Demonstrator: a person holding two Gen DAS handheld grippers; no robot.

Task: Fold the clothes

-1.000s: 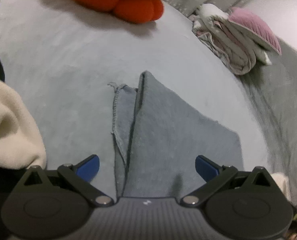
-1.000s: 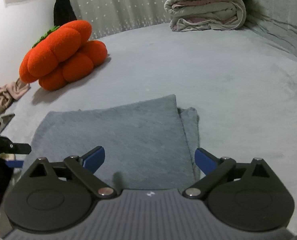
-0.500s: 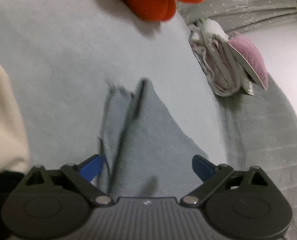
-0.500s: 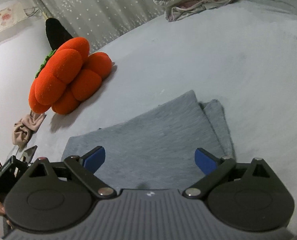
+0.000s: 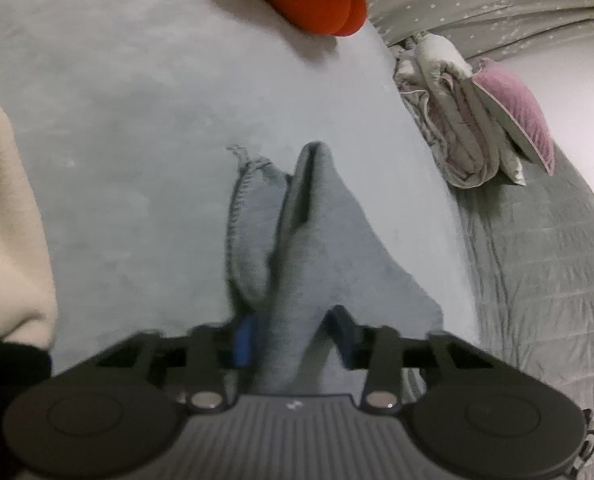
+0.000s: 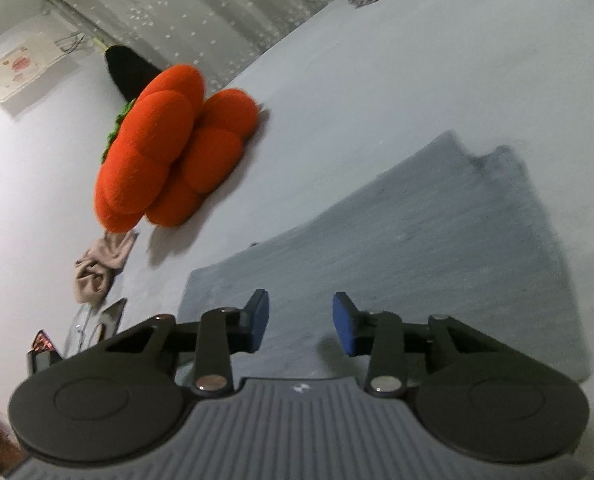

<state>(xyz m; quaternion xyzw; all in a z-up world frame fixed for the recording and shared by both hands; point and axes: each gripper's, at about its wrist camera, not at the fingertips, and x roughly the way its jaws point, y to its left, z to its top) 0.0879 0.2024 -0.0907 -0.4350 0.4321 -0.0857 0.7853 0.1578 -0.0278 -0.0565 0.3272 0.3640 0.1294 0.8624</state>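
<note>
One fold at least looks done: the grey garment [image 6: 397,248] lies on the bed [image 6: 437,80] as a flat, doubled rectangle with a narrower layer showing along its far edge, and more folding is probably left before it is a compact bundle.

Going from the left, a cream cloth heap [image 5: 5,216] crowds the bed's near-left side, so there is little room to swing that way. Next comes the left hand-held gripper [image 5: 293,340]: its jaws have just been closing, and a raised ridge of the garment [image 5: 325,248] now stands pinched between the blue pads. The stitched hem [image 5: 237,208] of the under layer curls up just left of that ridge. The picture is blurred there, so I cannot say how many layers it has caught.

The right hand-held gripper [image 6: 301,320] has also just been closing its jaws. They stand partly apart over the garment's near edge, and the pads seem not to press any cloth yet.

Beyond the garment the bed is bare and wide, which leaves good room to carry the near edge forward. An orange pumpkin cushion [image 6: 169,148] sits well apart at the far left, and a folded quilt pile [image 5: 473,128] at the far right. The garment's right edge has bare bed beside it.
</note>
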